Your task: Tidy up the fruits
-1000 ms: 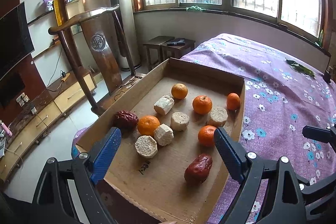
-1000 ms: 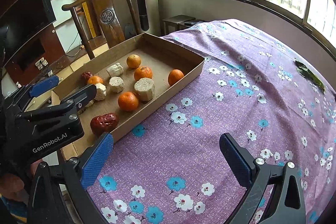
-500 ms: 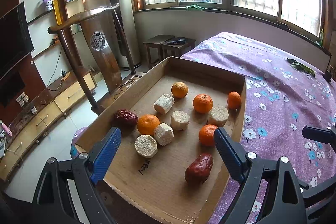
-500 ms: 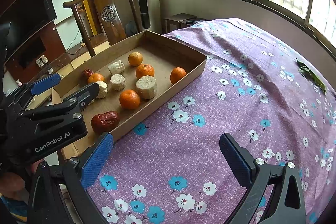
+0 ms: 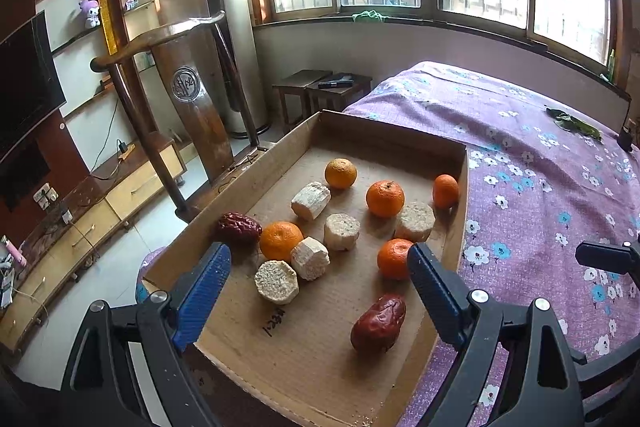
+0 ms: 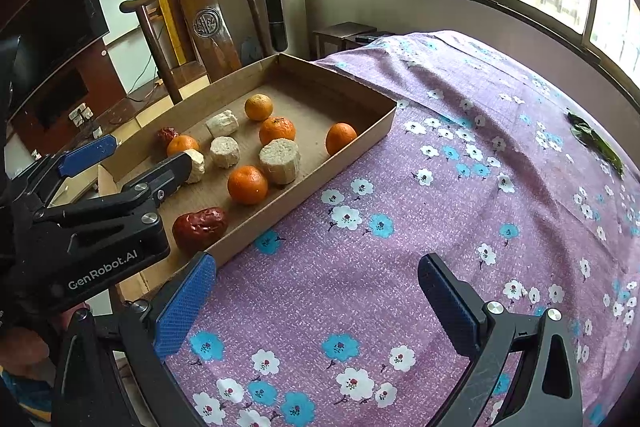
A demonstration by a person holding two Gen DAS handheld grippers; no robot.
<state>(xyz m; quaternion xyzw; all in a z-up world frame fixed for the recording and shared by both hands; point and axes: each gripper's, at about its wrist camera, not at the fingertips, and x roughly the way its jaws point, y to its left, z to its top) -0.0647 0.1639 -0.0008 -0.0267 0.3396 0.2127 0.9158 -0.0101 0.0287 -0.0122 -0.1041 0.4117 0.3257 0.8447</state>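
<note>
While the fruits lie mixed in the box (image 5: 304, 131), oranges (image 5: 385, 198), pale chunks (image 5: 341, 231) and dates (image 5: 379, 323) show no grouping, so sorting looks unfinished. Left gripper (image 5: 316, 287) hovers over the box's near end, jaws wide apart and empty. Right gripper (image 6: 316, 291), equally wide and empty, hangs over the cloth (image 6: 460, 187) right of the box.

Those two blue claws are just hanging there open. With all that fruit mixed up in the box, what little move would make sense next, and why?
Probably ease the left gripper forward and down over the near red date. Its jaws are open and empty, and that date lies alone, nearest the fingers, in the cardboard tray, where oranges, pale chunks and dates lie mixed. The right gripper, open too, hangs over bare cloth.
</note>
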